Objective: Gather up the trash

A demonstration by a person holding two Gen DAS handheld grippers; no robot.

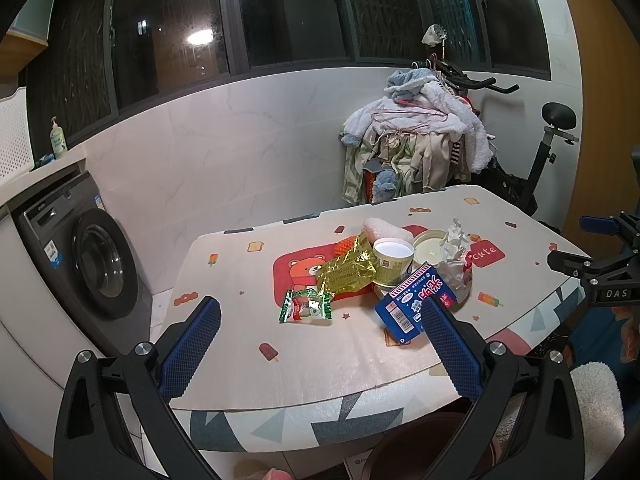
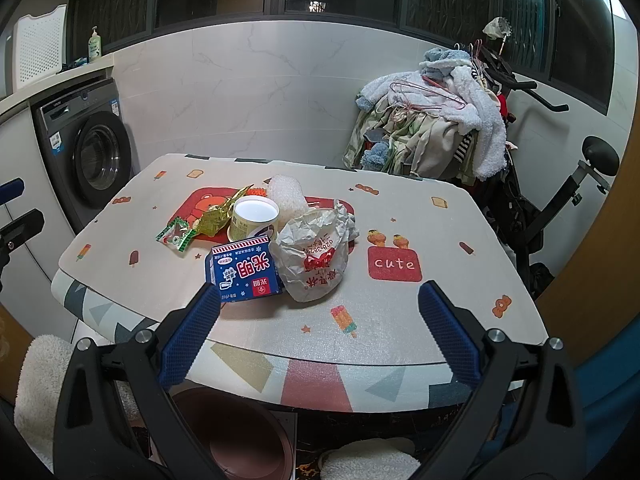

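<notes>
Trash lies heaped near the middle of the table with the printed cartoon cover (image 2: 400, 320), ahead of both grippers and a little toward the near edge. Largest in the pile is the crumpled white paper bag with red print (image 2: 316, 256), soft and creased, its long axis running roughly toward the right wrist camera. Touching its left side is the blue rectangular milk carton (image 2: 244, 274), stiff card, lying flat, broad face up. Behind them sit a ribbed white foam sleeve (image 2: 288, 198), a pale round paper cup (image 2: 254, 218) standing upright, a crinkled gold foil wrapper (image 1: 346, 270) and, set slightly apart to the left, a small green and red plastic candy wrapper (image 1: 306, 306).

The right gripper (image 2: 320, 336) has its jaws spread wide and empty; bag and carton lie just beyond its left finger. The left gripper (image 1: 320, 344) is likewise spread and empty, with the candy wrapper straight ahead between its fingers and the carton's corner behind its right finger. A brown round bin (image 2: 236, 436) waits under the table's near edge. I judge each arm well placed for its own nearest piece.
</notes>
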